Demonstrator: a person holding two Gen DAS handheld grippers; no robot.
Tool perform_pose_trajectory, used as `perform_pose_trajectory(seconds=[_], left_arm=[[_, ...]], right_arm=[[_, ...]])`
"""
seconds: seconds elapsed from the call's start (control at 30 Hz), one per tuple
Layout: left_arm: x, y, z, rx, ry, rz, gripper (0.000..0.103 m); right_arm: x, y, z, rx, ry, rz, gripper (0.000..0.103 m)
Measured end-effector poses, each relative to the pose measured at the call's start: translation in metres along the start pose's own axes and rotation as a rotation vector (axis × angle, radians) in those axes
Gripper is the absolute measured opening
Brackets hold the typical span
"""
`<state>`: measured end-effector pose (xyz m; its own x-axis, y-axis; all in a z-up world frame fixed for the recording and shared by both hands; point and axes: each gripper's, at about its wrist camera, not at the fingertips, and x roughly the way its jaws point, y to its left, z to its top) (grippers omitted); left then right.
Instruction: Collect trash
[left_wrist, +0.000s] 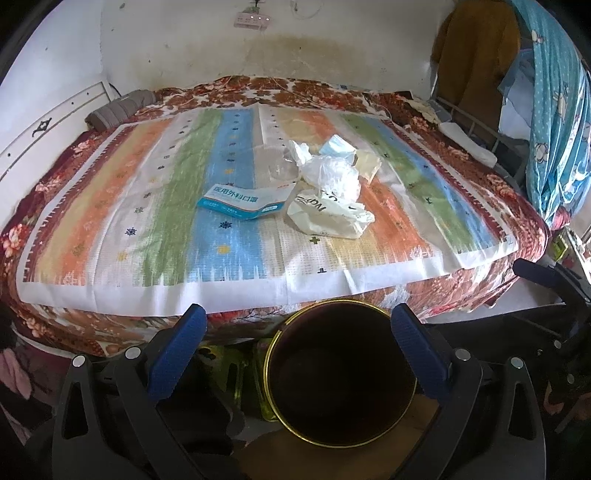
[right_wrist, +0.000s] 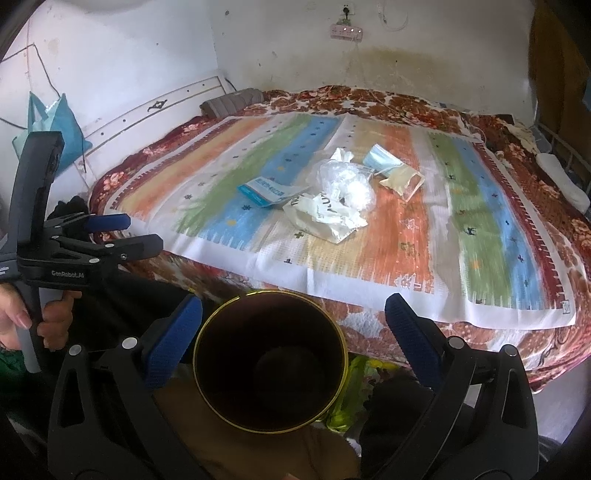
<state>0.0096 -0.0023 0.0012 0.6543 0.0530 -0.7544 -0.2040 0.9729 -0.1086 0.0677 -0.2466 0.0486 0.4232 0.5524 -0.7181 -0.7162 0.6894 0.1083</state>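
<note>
The trash sits in one loose pile on the striped cloth (left_wrist: 129, 206), a little past the middle of the bed and toward its far edge: a crumpled clear plastic bag (left_wrist: 332, 173) at the heart of it, a cream printed bag (left_wrist: 325, 216) on the near side touching it, a blue-and-white mask packet (left_wrist: 243, 201) lying flat just to the left, a blue face mask (left_wrist: 338, 144) and a yellowish wrapper (left_wrist: 367, 164) tucked behind toward the wall. Below the near edge of the bed waits the dark bin with the gold rim (left_wrist: 341, 373), mouth up and, as far as the shadow lets me see, nothing in it. Left gripper (left_wrist: 297, 345) hangs over that bin with jaws spread wide, nothing between them; right gripper (right_wrist: 293, 338) does the same, wide and bare. In the right wrist view the left tool shows at the left side, gripped by a hand (right_wrist: 22, 314). Nothing collected yet, I'd say, so this is the reach. Best bet looks like the cream bag first, nearest the near edge and stiff enough to pinch at a raised fold. Come in low over the cloth, close on a crease rather than the flat, and lift straight up; otherwise I'd expect the cloth to bunch or the clear bag to drag along.
</note>
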Motion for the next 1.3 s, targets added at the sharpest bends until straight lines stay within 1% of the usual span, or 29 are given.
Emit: perform_pose_trajectory(seconds=[0.17,0.23,0.37,0.47,0.53,0.6,0.63,0.7,0.77,0.83,0.9,1.03,1.17,1.3], left_arm=[[0.004,0.004,0.007,-0.016,0.015,-0.001,0.097],[0.005,0.003,0.009,-0.006,0.014,0.0,0.097],[0.008,-0.002,0.015,0.057,0.014,0.047,0.097],[0.011,-0.007,0.02,0.107,0.021,0.047,0.097],[0.014,-0.016,0.024,0.188,0.013,0.114,0.097],[0.014,-0.026,0.026,0.28,-0.015,0.186,0.097],[0.016,-0.027,0.027,0.3,-0.015,0.19,0.097],[0.023,-0.025,0.032,0.317,0.009,0.203,0.097],[0.028,-0.023,0.037,0.338,0.023,0.217,0.097],[0.032,-0.026,0.042,0.374,0.025,0.203,0.097],[0.039,-0.027,0.048,0.399,0.031,0.208,0.097],[0.057,-0.017,0.061,0.379,0.084,0.2,0.097],[0.071,-0.011,0.075,0.379,0.108,0.156,0.097],[0.092,-0.003,0.085,0.365,0.144,0.147,0.097]], right_arm=[[0.007,-0.001,0.005,-0.002,0.015,-0.007,0.094],[0.009,-0.002,0.006,-0.003,0.019,-0.01,0.094],[0.012,-0.002,0.012,-0.033,0.031,-0.018,0.094],[0.017,-0.004,0.02,-0.051,0.043,-0.017,0.094],[0.022,-0.007,0.024,-0.049,0.061,0.002,0.094],[0.027,-0.008,0.028,-0.045,0.081,0.033,0.094],[0.03,-0.007,0.03,-0.061,0.086,0.03,0.094],[0.033,-0.004,0.033,-0.107,0.093,-0.007,0.094],[0.036,-0.004,0.037,-0.124,0.099,-0.014,0.094],[0.04,-0.006,0.041,-0.123,0.107,-0.014,0.094],[0.042,-0.005,0.045,-0.142,0.109,-0.018,0.094],[0.052,-0.01,0.055,-0.162,0.123,-0.039,0.094],[0.06,-0.012,0.063,-0.179,0.134,-0.043,0.094],[0.075,-0.017,0.072,-0.194,0.161,-0.055,0.094]])
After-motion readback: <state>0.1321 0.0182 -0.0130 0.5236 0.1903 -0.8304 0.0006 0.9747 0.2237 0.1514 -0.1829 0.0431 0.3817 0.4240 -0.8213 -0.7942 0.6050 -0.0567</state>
